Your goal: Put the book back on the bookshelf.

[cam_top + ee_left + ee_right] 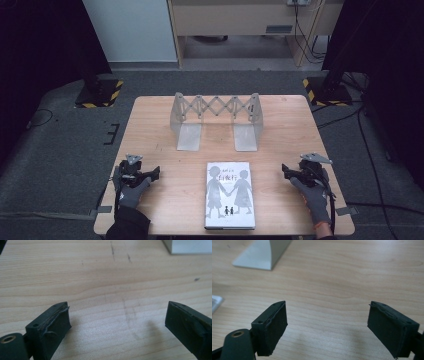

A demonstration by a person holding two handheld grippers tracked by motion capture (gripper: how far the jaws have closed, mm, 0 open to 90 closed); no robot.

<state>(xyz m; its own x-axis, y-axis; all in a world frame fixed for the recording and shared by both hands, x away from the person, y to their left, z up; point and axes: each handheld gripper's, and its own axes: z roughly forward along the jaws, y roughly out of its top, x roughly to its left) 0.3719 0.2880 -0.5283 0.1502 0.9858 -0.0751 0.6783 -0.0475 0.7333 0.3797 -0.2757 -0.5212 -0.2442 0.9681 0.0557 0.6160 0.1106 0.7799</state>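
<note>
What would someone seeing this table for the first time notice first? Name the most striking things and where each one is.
The book lies flat at the near middle of the wooden table, its grey cover showing two silhouetted figures holding hands. Behind it stands an expandable metal bookend rack with a scissor lattice. The left gripper and right gripper rest either side of the book, jaws apart and holding nothing.

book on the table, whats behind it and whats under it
Behind the book stands a grey expanding book rack, apart from it, empty between its end plates. The book lies flat and closed on the wooden table; whatever lies beneath its cover is hidden.
</note>
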